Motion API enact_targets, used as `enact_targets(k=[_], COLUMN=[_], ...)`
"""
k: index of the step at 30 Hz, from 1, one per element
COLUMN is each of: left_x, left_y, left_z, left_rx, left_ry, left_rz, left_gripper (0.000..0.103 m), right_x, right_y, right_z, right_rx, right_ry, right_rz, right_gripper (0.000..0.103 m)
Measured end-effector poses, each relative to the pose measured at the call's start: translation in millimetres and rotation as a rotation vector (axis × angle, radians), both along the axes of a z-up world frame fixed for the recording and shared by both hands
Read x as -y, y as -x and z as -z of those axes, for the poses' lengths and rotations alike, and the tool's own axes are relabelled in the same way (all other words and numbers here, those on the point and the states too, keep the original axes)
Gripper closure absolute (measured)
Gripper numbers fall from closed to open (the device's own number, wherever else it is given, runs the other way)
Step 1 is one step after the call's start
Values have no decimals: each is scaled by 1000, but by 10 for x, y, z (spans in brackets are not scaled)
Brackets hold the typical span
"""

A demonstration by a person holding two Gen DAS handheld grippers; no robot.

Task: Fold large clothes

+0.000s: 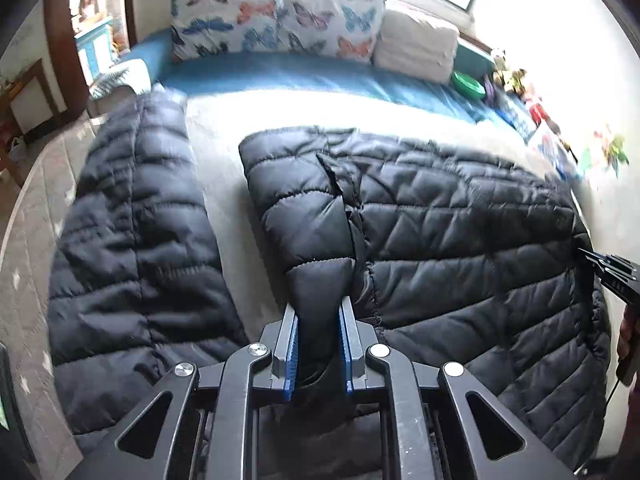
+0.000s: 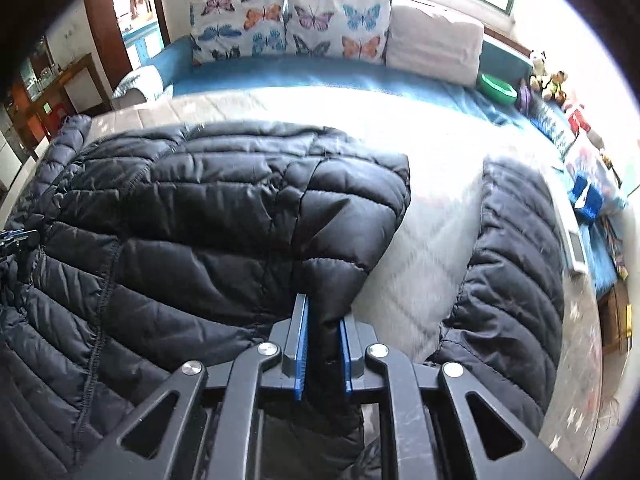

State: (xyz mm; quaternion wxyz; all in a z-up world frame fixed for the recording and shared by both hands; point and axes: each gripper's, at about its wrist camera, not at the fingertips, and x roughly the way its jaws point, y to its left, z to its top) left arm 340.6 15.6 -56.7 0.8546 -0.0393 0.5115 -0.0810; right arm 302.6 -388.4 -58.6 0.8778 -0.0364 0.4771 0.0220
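A black quilted puffer jacket (image 1: 440,232) lies spread on a pale blanket on the bed. My left gripper (image 1: 319,312) is shut on the jacket's near left edge; black fabric fills the gap between the blue pads. One sleeve (image 1: 132,232) lies out to the left. My right gripper (image 2: 323,312) is shut on the jacket's near right edge (image 2: 224,216). The other sleeve (image 2: 516,256) lies out to the right. The right gripper also shows at the right edge of the left wrist view (image 1: 608,272), and the left gripper at the left edge of the right wrist view (image 2: 16,240).
The pale blanket (image 1: 248,116) covers a blue bed (image 1: 304,76). Butterfly pillows (image 2: 288,20) and a folded white blanket (image 2: 436,44) line the far side. A green bowl (image 2: 498,88), toys and books sit at the right. A doorway (image 2: 132,4) is at far left.
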Motion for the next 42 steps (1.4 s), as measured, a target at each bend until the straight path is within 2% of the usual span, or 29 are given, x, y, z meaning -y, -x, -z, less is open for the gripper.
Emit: enact_targets(k=[3,4,6,8,9,12,14,16,19,22,25,27,30,31,33,37,38,39,40,42], left_x=[-27,-19,9,1,-54,-171,-257,-242,-80,81,243,314,415,446,525,792,842,900,944,1016], left_y=[-118,-162,-268,-322,-315,-192,-71,70,318,673,1066,1319,1703,1811,1995,2375,2442,2555,2649,2755], left_z=[-235,-254,-150,27,83,139,59,-61,-167,-190,-195,-233,-310,-318,-306,-178,-150,-106,-38,153], left_rx=[80,92,63,-7,-28,-40,-28,3,19,41,95,132,175,174,156,144,147,159,156,126], left_ry=[15,-2,-70,-124,-136,-100,-91,-85,-82,-98,-125,-147,-135,-103,-49,-37,-43,-53,-60,-81], left_rz=[-21,-22,-18,-18,-29,-63,-80,-47,44,104,145,169,206,212,248,353,371,392,411,438], left_gripper=[86,85,82,71,70,66,64,64,63,47,46,41,40,40,40,40,40,40,36,33], right_x=[-88,-109,-171,-152,-152,-129,-154,-190,-223,-285,-433,-531,-741,-808,-924,-1181,-1245,-1308,-1358,-1400], right_y=[-179,-225,-456,-589,-624,-524,-453,-293,-29,341,832,1122,1491,1607,1774,1917,1979,2021,2064,2121], right_z=[-215,-241,-141,31,110,141,97,12,-89,-58,78,185,191,174,118,64,132,205,312,536], right_rx=[87,105,55,-13,-33,-30,-48,-47,-97,-144,-161,-161,-103,-78,-54,-54,-66,-75,-81,-110], right_ry=[-23,-24,-22,-20,13,36,47,56,-58,-111,-41,11,120,121,53,-82,-85,-54,-3,57], right_rz=[1,-2,1,19,30,24,-1,-34,-120,-193,-254,-298,-350,-375,-421,-493,-507,-517,-524,-536], right_gripper=[89,89,85,82,81,77,73,70,69,67,65,65,65,65,65,65,65,65,65,64])
